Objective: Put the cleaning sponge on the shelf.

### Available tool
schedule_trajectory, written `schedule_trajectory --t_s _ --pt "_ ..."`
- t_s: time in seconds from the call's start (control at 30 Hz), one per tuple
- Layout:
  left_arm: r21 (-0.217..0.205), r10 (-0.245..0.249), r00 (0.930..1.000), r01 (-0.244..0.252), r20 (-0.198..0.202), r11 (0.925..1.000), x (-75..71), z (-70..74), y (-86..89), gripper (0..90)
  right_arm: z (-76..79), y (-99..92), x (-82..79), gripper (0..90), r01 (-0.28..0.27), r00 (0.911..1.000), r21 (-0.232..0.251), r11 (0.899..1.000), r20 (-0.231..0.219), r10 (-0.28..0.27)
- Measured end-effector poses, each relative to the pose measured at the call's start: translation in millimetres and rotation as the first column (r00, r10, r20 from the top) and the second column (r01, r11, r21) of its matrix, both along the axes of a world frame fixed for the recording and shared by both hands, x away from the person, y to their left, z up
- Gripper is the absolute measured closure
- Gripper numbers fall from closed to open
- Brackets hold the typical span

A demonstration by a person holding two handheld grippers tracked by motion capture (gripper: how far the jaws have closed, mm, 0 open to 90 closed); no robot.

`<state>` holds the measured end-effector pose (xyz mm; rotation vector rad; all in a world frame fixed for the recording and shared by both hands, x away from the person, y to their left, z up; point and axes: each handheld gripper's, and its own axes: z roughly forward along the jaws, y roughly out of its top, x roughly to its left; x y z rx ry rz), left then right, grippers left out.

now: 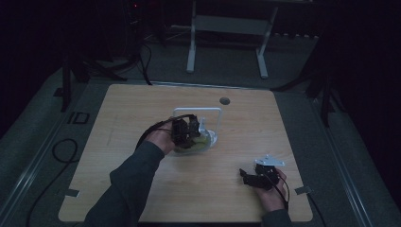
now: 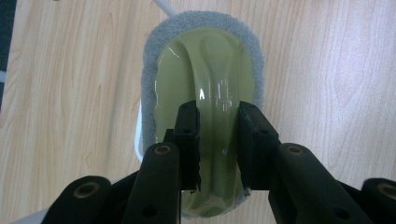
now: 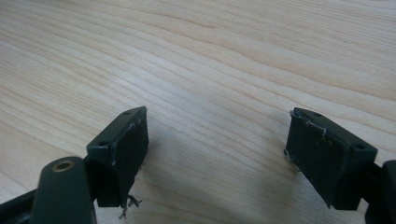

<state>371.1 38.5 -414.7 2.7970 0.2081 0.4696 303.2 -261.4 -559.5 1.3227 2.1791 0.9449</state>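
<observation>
At a light wood table (image 1: 142,189) in a dim room, a person works a two-jaw gripper in each hand. Nearest the person, the right gripper (image 1: 248,176) lies low by the table's near right corner, held in the right hand (image 1: 270,191); in the right gripper view its two black jaws stand wide apart, with bare wood grain between them and beyond their tips, and nothing held. Farther in, near the table's middle, the left gripper (image 1: 193,128) points down, held in the left hand (image 1: 161,138), whose dark sleeve (image 1: 125,182) reaches in from the near edge. In the left gripper view the jaws are clamped on the raised, glossy handle (image 2: 218,107) of a pale green scrubber (image 2: 170,79), one pad pressed to each side of the handle about midway along it. The handle runs on ahead of the jaw tips to a rounded end, and the scrubber's grey, fuzzy pad (image 2: 154,39) rims the green body on both sides of the jaws and past their tips. The scrubber sits against the wood, with a white edge (image 2: 138,140) showing just outside the jaw at left. Beyond the left gripper in the high view stands a white wire frame (image 1: 197,110), and past that a small round grommet (image 1: 224,100) is set into the tabletop near its far edge.
</observation>
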Motion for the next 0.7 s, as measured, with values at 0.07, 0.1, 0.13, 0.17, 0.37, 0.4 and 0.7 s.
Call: schedule_trajectory --t_s 0.07,0.1,0.13,0.17,0.37,0.4,0.7 --pt "0.013 -0.005 1.0000 0.005 0.005 0.9999 0.5 -1.4 -1.3 71.9 0.0 0.0 0.0 20.6 0.000 1.0000 -0.001 1.000 0.000 0.000" --pt "0.013 -0.005 1.0000 0.005 0.005 0.9999 0.5 -1.4 -1.3 72.0 0.0 0.0 0.0 20.6 0.000 1.0000 -0.001 1.000 0.000 0.000" --pt "0.019 -0.010 0.9999 0.009 0.011 0.9998 1.7 -2.9 -3.2 71.9 0.0 0.0 0.0 20.6 0.000 1.0000 0.000 1.000 0.000 0.000" --pt "0.022 -0.014 0.9998 0.013 0.012 0.9997 2.2 -3.4 -4.0 71.9 0.0 0.0 0.0 20.6 0.000 1.0000 0.000 1.000 0.000 0.000" --pt "0.049 -0.030 0.9994 0.029 0.019 0.9984 6.8 -5.6 -10.2 72.0 0.0 0.1 -0.1 20.7 0.001 1.0000 0.000 1.000 0.000 -0.001" --pt "0.048 -0.034 0.9992 0.033 0.022 0.9983 7.5 -5.5 -11.1 72.0 0.0 0.0 0.0 20.6 0.000 1.0000 0.000 1.000 0.000 0.000" --pt "0.077 -0.067 0.9968 0.064 0.043 0.9950 13.4 -7.5 -20.7 72.0 0.0 0.0 0.0 20.7 0.000 1.0000 0.000 1.000 0.000 0.000"
